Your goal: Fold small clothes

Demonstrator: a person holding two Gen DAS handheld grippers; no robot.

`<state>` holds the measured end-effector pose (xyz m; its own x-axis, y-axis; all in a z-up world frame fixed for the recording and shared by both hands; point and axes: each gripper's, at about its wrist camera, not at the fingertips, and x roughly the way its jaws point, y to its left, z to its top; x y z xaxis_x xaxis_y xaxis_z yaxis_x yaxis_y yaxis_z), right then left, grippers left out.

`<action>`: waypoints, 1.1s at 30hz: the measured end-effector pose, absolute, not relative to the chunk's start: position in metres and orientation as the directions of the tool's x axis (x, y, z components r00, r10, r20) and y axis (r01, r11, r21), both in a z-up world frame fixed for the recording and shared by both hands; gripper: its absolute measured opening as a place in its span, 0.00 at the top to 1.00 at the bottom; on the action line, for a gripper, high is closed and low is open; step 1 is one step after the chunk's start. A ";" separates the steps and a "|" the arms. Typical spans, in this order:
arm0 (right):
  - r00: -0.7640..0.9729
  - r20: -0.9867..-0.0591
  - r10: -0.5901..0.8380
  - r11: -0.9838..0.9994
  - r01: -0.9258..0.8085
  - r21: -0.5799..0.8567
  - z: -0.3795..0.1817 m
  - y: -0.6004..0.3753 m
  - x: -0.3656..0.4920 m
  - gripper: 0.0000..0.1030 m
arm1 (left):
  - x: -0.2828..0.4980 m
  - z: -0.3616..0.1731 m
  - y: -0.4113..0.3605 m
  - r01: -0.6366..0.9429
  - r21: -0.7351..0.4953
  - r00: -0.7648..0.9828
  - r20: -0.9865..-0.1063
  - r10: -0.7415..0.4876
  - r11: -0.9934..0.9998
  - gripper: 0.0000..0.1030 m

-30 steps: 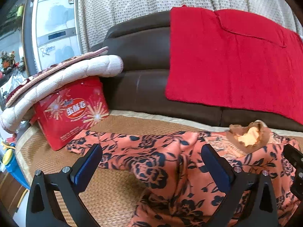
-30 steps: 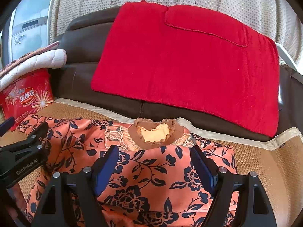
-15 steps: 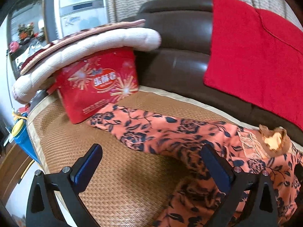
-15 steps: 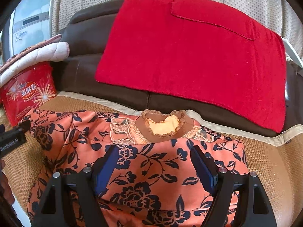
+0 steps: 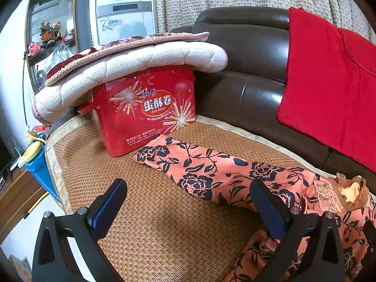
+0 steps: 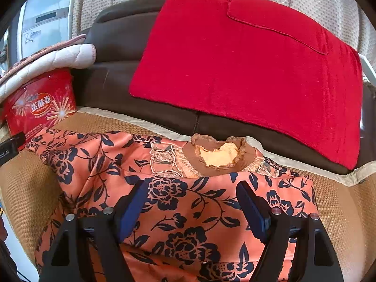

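An orange top with dark blue flowers lies on the woven sofa mat, its brown lace collar toward the backrest. Its right side is folded over the body. One sleeve stretches left toward the red box. My left gripper is open and empty, above the mat just in front of that sleeve. My right gripper is open and empty, over the middle of the top below the collar.
A red egg-roll box stands at the mat's left end under a quilted white cushion. A red towel hangs over the brown leather backrest. The mat's front-left edge drops to the floor beside a blue container.
My left gripper has swung left, from over the top's body to the outstretched sleeve near the red box. My right gripper has moved slightly closer over the top. Both stay open.
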<state>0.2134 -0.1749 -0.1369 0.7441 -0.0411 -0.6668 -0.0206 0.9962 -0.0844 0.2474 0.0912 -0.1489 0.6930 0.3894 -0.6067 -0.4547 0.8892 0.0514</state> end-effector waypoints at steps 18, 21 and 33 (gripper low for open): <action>0.552 -0.821 0.145 0.969 0.088 0.231 -0.201 -0.248 0.239 0.22 | 0.282 -0.189 0.194 -0.512 -0.179 0.619 -0.755 0.216 0.840 0.00; 0.542 -0.833 0.114 0.979 0.082 0.187 -0.205 -0.251 0.239 0.23 | 0.286 -0.192 0.210 -0.510 -0.220 0.632 -0.752 0.188 0.832 0.00; 0.648 -0.746 0.152 0.954 0.101 0.282 -0.188 -0.285 0.229 0.23 | 0.315 -0.220 0.268 -0.479 -0.511 0.685 -0.726 -0.060 0.714 0.24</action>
<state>0.2288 -0.2849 -0.1884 0.6478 0.1519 -0.7465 0.1015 0.9540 0.2822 0.3155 0.2676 -0.2199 0.6854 -0.0596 -0.7257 -0.4786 0.7143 -0.5107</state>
